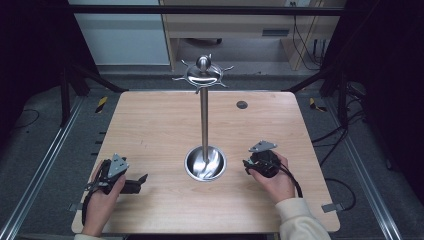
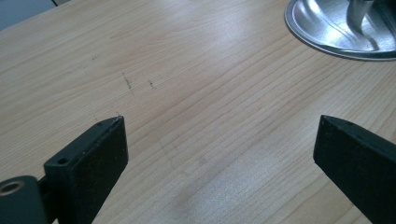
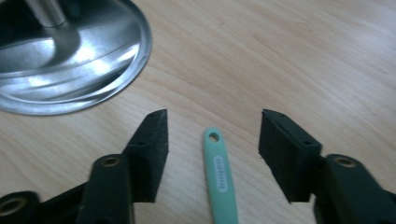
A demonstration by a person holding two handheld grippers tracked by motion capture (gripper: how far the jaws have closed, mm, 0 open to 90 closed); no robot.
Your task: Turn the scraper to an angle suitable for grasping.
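- Left gripper (image 1: 137,184) – near the table's (image 1: 150,125) front left corner, lying low over the wood, jaws wide apart, only bare wood between them.
- Metal stand (image 1: 204,115) – middle of the table, round dish base (image 1: 205,164) toward the front edge, upright pole, ring of hooks on top.
- Right gripper (image 1: 248,166) – just right of the dish base, toward the front right, held by a hand (image 1: 275,182).
- Right gripper view: jaws apart, not touching anything.
- Mint-green handle (image 3: 219,177) – flat on the wood between the right jaws, hole end pointing away, clear of both pads; its other end runs out of frame.
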